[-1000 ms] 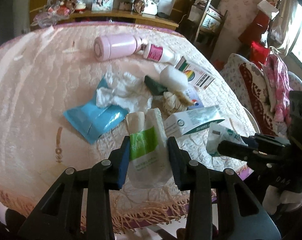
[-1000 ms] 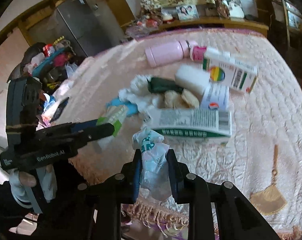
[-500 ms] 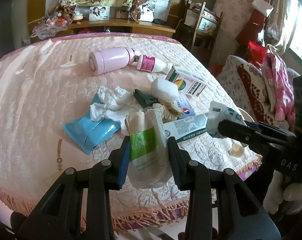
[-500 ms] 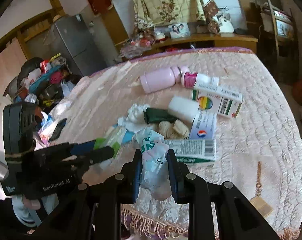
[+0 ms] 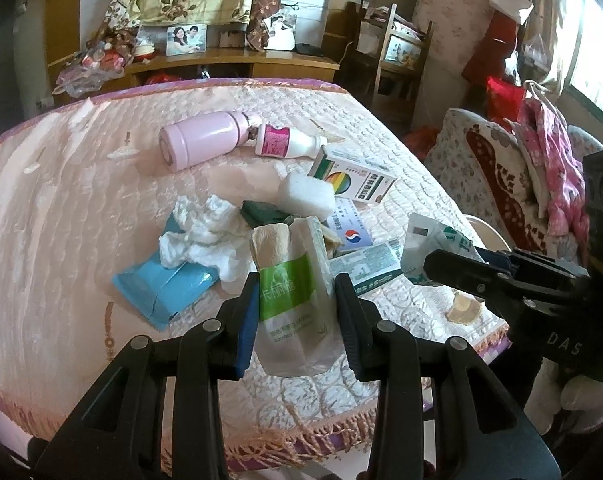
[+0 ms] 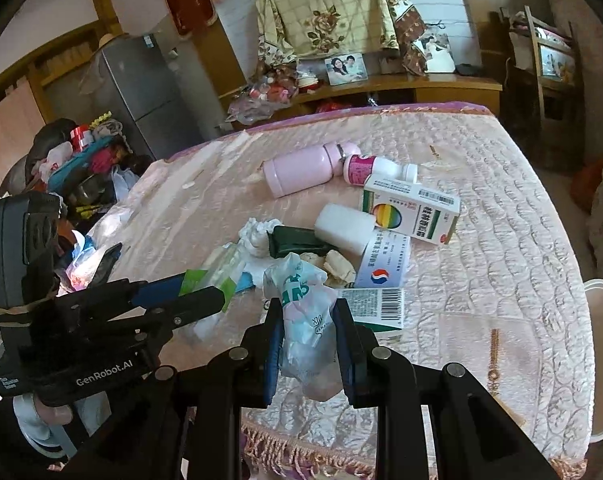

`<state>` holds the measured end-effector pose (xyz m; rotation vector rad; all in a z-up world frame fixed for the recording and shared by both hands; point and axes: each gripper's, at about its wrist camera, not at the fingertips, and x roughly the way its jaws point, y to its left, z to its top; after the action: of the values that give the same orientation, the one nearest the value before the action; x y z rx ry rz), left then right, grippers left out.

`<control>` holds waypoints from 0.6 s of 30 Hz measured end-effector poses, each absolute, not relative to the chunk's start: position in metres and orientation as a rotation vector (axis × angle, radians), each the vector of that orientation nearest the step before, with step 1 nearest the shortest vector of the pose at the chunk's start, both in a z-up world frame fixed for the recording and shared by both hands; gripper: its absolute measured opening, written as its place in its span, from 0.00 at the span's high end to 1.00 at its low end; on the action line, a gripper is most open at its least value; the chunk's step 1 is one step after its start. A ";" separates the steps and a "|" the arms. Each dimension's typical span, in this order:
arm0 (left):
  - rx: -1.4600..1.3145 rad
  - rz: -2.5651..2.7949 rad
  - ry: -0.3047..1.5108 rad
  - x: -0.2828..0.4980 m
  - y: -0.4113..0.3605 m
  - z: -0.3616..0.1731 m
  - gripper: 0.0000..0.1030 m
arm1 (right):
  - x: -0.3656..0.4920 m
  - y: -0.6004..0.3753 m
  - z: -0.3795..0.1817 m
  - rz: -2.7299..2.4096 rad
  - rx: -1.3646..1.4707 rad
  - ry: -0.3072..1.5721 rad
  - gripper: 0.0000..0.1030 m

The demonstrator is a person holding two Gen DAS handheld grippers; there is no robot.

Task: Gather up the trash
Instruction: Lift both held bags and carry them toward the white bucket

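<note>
Green-labelled tissue packet [image 5: 291, 300] sits clamped in the left claw [image 5: 295, 312]; the right claw [image 6: 307, 340] is clamped on a crumpled plastic bag [image 6: 303, 312], both above the bed's [image 5: 41, 220] near edge.

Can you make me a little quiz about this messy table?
1. True or false: the left gripper holds a green-labelled packet.
2. What does the right gripper grip? A) pink flask B) crumpled bag C) sponge
3. Which lies on the blue wrapper: the tissue or the rainbow box?

Key: 1 true; 2 B, the crumpled bag; 3 the tissue.
</note>
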<state>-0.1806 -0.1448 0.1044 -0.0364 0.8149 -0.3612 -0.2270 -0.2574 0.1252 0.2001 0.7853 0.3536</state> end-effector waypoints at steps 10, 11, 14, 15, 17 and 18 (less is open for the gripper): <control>-0.007 -0.399 0.806 -0.176 -0.172 0.110 0.67 | -0.230 -0.284 0.126 0.305 0.224 0.785 0.77; -0.003 -0.406 0.805 -0.175 -0.177 0.111 0.67 | -0.231 -0.286 0.125 0.299 0.225 0.785 0.77; 0.010 -0.423 0.801 -0.174 -0.187 0.113 0.67 | -0.232 -0.294 0.126 0.281 0.225 0.785 0.77; 0.014 -0.429 0.800 -0.174 -0.191 0.114 0.67 | -0.232 -0.298 0.126 0.273 0.227 0.783 0.77; 0.019 -0.441 0.800 -0.173 -0.199 0.115 0.67 | -0.234 -0.305 0.126 0.261 0.235 0.779 0.77; 0.023 -0.450 0.801 -0.172 -0.204 0.115 0.67 | -0.235 -0.309 0.127 0.253 0.241 0.776 0.77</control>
<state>-0.1724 -0.2040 0.1148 0.0227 0.8006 -0.4497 -0.2351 -0.3092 0.1268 0.2408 0.7764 0.2525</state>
